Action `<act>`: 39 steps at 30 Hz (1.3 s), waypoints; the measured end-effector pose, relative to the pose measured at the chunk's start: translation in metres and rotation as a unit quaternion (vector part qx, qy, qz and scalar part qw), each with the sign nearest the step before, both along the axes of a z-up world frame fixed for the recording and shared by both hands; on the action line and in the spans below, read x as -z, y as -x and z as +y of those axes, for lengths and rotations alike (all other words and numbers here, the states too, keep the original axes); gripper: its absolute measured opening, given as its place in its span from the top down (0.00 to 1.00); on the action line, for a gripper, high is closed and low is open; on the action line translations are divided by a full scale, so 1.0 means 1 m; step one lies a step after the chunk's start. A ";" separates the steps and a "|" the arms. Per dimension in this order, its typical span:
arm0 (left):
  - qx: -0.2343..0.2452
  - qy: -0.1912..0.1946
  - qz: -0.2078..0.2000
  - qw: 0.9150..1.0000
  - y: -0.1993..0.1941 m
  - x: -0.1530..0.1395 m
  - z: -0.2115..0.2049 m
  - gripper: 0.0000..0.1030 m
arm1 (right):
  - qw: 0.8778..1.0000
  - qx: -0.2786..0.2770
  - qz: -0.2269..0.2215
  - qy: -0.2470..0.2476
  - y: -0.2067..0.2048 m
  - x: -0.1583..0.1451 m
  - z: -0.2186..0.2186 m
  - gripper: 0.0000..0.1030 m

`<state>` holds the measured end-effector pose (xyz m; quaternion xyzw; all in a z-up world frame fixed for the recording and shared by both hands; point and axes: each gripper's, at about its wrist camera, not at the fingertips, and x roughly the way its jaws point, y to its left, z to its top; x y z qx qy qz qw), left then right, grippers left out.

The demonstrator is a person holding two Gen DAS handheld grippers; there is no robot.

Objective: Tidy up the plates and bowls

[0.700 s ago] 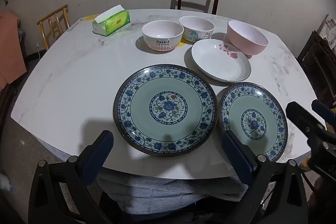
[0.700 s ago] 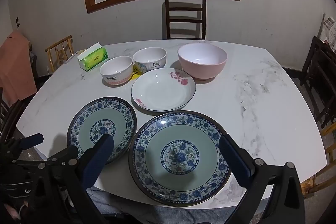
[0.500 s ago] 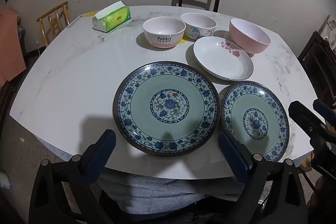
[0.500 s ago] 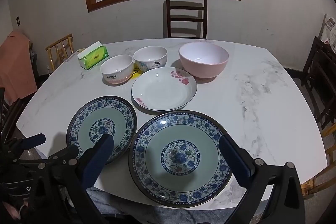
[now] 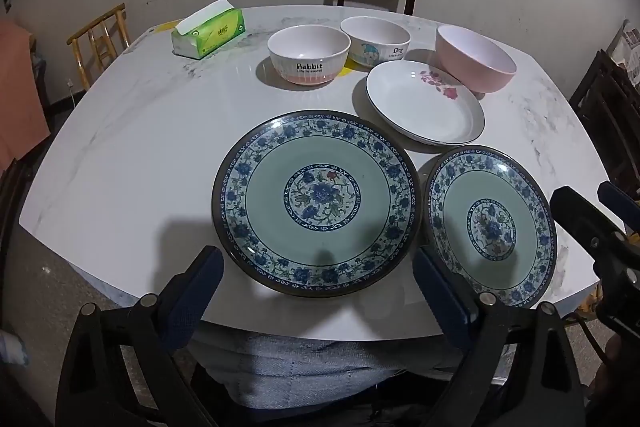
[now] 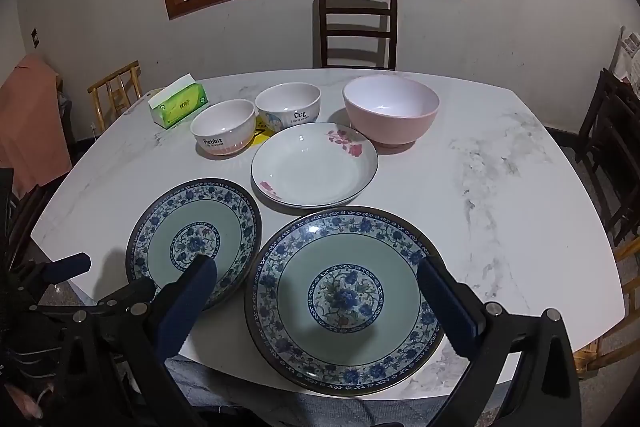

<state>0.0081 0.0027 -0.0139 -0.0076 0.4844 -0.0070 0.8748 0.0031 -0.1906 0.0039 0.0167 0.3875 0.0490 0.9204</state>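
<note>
— Six dishes sit on the marble table (image 6: pixel 500 187). Going left to right along the near edge: the left blue-patterned plate (image 5: pixel 316 203), then the right blue-patterned plate (image 6: pixel 344 299), rims nearly touching.

— And further back?

— The Rabbit bowl (image 5: pixel 308 53), the Dog bowl (image 5: pixel 376 41), the white floral plate (image 5: pixel 424 107) and the pink bowl (image 5: pixel 474 63).

— How would they handle?

— Probably glazed ceramic: stiff, slick, weighty, easily chipped. I'd pinch each at the rim, where a raised lip gives purchase.

— The grippers?

— The left gripper (image 5: pixel 316 279) and the right gripper (image 6: pixel 320 287) both hang with jaws wide apart, holding nothing, each above a blue plate's near rim.
</note>
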 end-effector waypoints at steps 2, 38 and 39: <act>-0.001 0.000 0.000 1.000 0.000 0.000 0.000 0.09 | 1.000 0.000 0.001 0.001 0.000 0.001 0.000 0.00; 0.004 -0.001 0.002 1.000 0.003 0.004 -0.001 0.09 | 1.000 -0.006 0.007 -0.004 0.003 0.003 0.004 0.00; 0.005 0.000 0.003 1.000 0.003 0.004 -0.001 0.09 | 1.000 -0.006 0.007 -0.004 0.003 0.003 0.004 0.00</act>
